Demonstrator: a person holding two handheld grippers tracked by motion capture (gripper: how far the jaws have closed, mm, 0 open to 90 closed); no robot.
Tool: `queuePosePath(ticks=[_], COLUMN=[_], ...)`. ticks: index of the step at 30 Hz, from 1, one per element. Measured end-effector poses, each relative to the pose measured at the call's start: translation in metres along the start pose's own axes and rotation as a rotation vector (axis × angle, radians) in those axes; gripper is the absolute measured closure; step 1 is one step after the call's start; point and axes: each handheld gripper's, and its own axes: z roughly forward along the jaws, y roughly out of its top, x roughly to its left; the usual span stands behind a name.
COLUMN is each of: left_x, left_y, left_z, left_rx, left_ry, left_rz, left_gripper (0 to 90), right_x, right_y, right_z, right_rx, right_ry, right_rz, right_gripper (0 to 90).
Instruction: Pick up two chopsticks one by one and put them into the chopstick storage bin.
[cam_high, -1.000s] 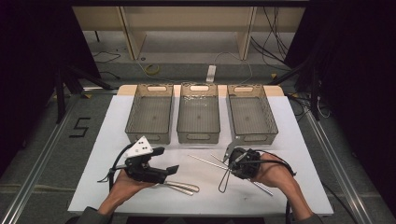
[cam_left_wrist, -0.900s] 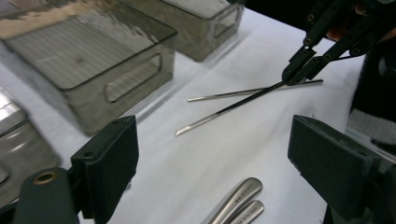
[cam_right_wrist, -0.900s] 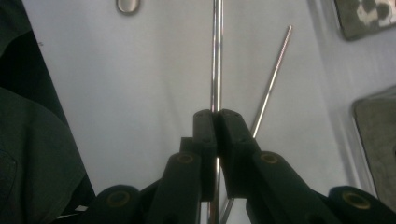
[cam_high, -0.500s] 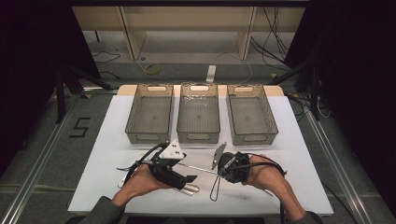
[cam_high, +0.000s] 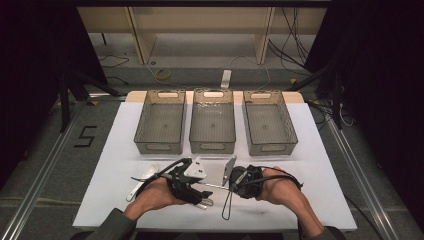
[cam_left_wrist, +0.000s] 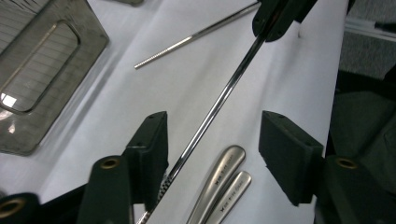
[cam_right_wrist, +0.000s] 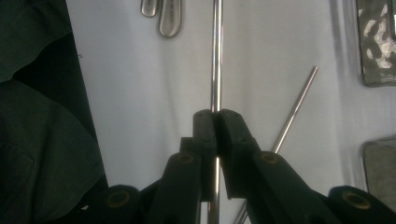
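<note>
chopstick (cam_right_wrist: 215, 56) in right gripper (cam_right_wrist: 215, 116) jaws

Three mesh bins (cam_high: 212, 125), white spoon (cam_high: 142, 177), metal handles (cam_left_wrist: 219, 182)

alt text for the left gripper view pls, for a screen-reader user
A metal chopstick runs diagonally between the left gripper's two black jaws, which have just been closing and do not yet press on it; the right gripper clamps its far end. Two spoon handles, a second chopstick and a tray lie on the white table.

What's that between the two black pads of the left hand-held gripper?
A metal chopstick crosses the gap, held at its far end by the right hand-held gripper, as the left gripper view shows.
</note>
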Motion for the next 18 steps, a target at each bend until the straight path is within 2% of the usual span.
queuePosePath(ticks=[4,9,12,16,18], left_x=[-0.0014,-0.0018,-0.002,-0.0027,-0.0028], left_y=[-0.0013,-0.003,-0.0037,-0.0044,-0.0047], left_z=[0.0035,0.006,0.0065,0.0073,0.0071], left_rx=[0.024,0.044,0.046,0.054,0.052], left_ry=[-0.001,-0.022,-0.028,-0.038,-0.042], left_rz=[0.018,0.039,0.042,0.052,0.056], left_gripper=[50.0,57.7,62.7,68.4,73.4], right_x=[0.0025,0.005,0.006,0.0086,0.0089], right_y=[0.0021,0.0036,0.0043,0.005,0.005], right_z=[0.0002,-0.0014,-0.0011,-0.0007,-0.0001], right_rx=[-0.004,-0.009,-0.002,0.003,0.001], right_ry=[0.0,0.002,0.01,0.015,0.016], right_rz=[-0.02,-0.04,-0.057,-0.053,-0.07], right_gripper=[86.1,86.2,86.1,86.2,86.1])
